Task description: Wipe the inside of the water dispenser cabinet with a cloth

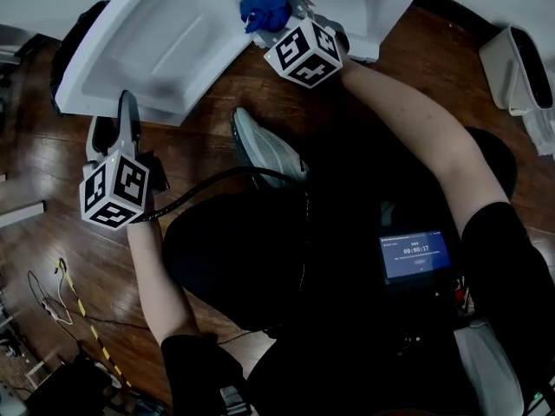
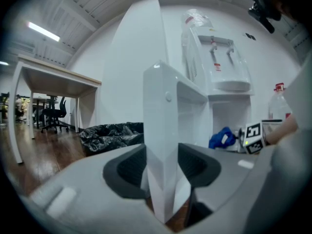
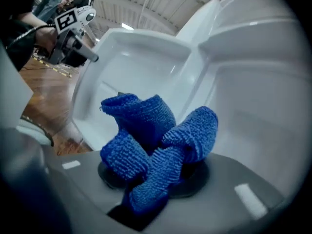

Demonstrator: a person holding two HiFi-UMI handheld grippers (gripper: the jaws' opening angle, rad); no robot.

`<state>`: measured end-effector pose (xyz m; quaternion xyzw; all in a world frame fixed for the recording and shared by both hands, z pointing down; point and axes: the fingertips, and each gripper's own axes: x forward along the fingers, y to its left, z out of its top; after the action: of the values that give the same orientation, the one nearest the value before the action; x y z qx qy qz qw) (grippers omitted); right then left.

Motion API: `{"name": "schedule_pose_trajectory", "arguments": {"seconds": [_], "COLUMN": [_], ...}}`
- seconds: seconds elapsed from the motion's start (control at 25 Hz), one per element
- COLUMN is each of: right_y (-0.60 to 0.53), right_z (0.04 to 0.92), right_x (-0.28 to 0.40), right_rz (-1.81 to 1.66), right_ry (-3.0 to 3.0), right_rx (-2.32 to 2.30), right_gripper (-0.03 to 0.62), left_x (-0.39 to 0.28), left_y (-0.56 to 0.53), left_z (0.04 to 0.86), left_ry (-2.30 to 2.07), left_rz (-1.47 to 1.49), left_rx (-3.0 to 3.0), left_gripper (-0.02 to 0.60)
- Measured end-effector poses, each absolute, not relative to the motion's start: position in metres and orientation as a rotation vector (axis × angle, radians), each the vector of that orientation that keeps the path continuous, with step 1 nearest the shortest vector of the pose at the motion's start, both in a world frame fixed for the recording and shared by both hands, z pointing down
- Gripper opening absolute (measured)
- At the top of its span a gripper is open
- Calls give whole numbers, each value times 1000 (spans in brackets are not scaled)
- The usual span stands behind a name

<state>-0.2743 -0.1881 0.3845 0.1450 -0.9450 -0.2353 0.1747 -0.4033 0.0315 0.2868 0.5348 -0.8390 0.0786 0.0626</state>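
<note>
Bunching up in blue folds, the cloth [image 3: 156, 150] sits clamped in the right gripper [image 3: 153, 174], whose 2 jaws close on its lower part while the loose loops stand up and forward past the tips. In the head view the cloth [image 1: 263, 7] is at the foot of the white water dispenser, right at the mouth of the cabinet [image 1: 368, 7] and not yet inside it, as far as the pictures show. From the right gripper [image 1: 276, 20] the cabinet [image 3: 253, 77] lies ahead and to the right, while the recessed inner face of the open door [image 3: 126, 72] lies ahead and to the left, so the coming move looks like a push forward with a swing to the right, into the opening. The right hand is clearly the nearer one to that space. The left gripper [image 1: 113, 126] is off to the left, well apart from the cloth, and its jaws are clamped on the free edge of the door [image 1: 165, 42]. In its own view the left gripper [image 2: 163, 167] has that door [image 2: 161, 106] edge standing upright between the 2 pads, which seems meant to hold the door swung wide. The person is low over the wooden floor [image 1: 52, 232].
</note>
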Motion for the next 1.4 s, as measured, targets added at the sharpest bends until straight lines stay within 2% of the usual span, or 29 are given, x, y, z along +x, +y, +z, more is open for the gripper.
{"name": "schedule_pose_trajectory", "arguments": {"seconds": [0.24,0.44,0.8,0.96,1.12,1.24,1.4], "right_y": [-183,-174,6,78,99,95,98], "right_z": [456,476,434,426,444,408,303], "right_x": [-275,-276,-332,-349,-359,-367,-372], "right_rz": [-620,-634,-759,-756,-827,-824,-892], "right_ry": [-2506,-2415,-2482,-2475,-2404,-2481,-2671], "right_rx": [311,265,-305,-473,-507,-464,-408], "right_gripper": [152,152,152,152,152,152,152], "left_x": [-399,-396,-385,-374,-382,-404,-432], "left_y": [32,26,20,48,101,132,161], "left_z": [280,282,275,219,165,156,156], "left_ry": [-2537,-2527,-2541,-2633,-2844,-2980,-3041], "left_rz": [226,226,253,4,-303,-365,-447], "left_rx": [1626,1642,1706,1890,1829,1720,1581], "left_gripper": [201,201,202,202,202,202,202]}}
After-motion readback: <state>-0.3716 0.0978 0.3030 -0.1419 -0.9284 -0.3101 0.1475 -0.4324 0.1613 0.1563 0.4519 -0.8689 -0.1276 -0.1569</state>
